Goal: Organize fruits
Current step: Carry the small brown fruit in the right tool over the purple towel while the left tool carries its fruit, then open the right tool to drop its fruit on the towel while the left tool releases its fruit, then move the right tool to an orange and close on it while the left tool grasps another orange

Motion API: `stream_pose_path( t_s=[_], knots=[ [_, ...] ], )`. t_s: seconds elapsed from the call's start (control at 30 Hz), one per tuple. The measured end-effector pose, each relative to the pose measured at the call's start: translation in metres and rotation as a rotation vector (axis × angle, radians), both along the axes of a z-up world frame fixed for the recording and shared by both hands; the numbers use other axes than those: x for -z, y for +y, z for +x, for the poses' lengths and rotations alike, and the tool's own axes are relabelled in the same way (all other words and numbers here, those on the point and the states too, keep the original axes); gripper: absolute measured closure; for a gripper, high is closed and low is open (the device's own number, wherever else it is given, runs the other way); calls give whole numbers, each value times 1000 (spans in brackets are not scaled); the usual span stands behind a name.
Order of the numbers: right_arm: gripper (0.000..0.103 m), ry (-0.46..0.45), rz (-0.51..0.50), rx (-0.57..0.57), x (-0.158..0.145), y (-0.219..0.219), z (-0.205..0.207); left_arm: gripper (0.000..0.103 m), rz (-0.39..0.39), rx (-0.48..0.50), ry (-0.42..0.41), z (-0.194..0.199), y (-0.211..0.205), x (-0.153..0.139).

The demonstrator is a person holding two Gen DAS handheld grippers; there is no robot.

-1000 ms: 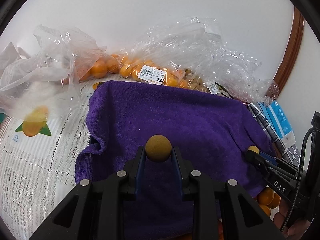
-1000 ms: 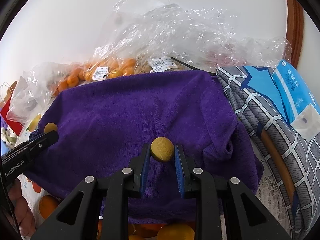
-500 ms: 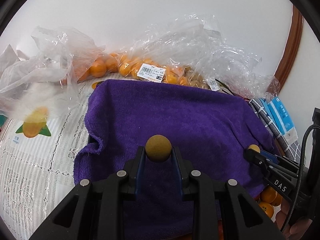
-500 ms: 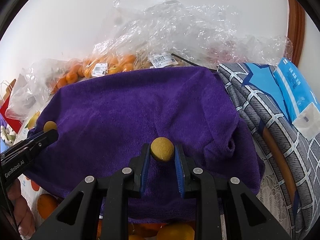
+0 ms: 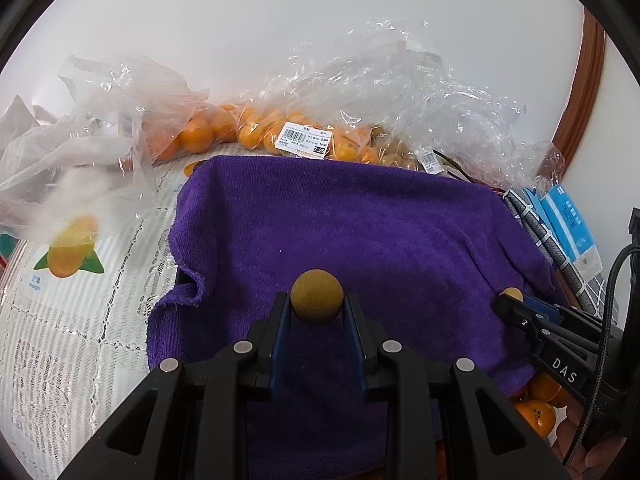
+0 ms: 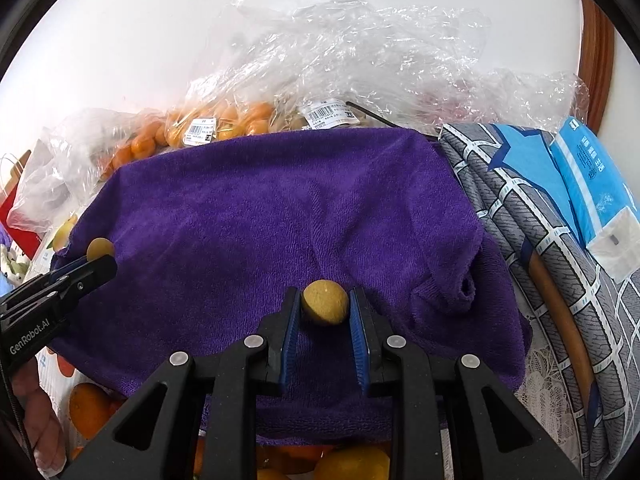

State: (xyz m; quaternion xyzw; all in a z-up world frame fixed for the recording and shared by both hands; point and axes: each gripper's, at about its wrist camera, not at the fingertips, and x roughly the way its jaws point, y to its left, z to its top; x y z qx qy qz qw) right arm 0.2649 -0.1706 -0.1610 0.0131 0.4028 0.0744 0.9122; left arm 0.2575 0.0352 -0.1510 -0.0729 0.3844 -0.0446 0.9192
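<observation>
My left gripper is shut on a small round yellow-brown fruit above a purple towel. My right gripper is shut on a similar yellow-brown fruit over the same towel. Each gripper shows in the other's view: the right one at the towel's right edge, the left one at its left edge. Oranges lie under the towel's near edge.
Clear plastic bags of small oranges lie along the white wall behind the towel. A lace tablecloth with a mango-print bag is at the left. A grey and blue checked cloth and a blue packet are at the right.
Both grippers have drawn back slightly toward the towel's near edge, each still holding its fruit. More of the oranges under the towel edge shows.
</observation>
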Motion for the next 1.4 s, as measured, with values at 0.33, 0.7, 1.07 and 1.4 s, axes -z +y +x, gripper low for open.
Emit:
stream_pose_path(
  t_s=[0.33, 0.7, 1.07, 1.4],
  knots=[
    [60, -33, 16, 1, -7, -1, -6, 77, -7, 3, -5, -1, 0, -1],
    [58, -90, 2, 34, -18, -5, -15, 65, -44, 4, -65, -10, 3, -13],
    [58, -137, 37, 93, -31, -18, -25, 64, -28, -30, -127, -18, 6, -20],
    [58, -106, 75, 101, -44, -31, -40, 64, -80, -22, -141, -21, 11, -25]
  ],
)
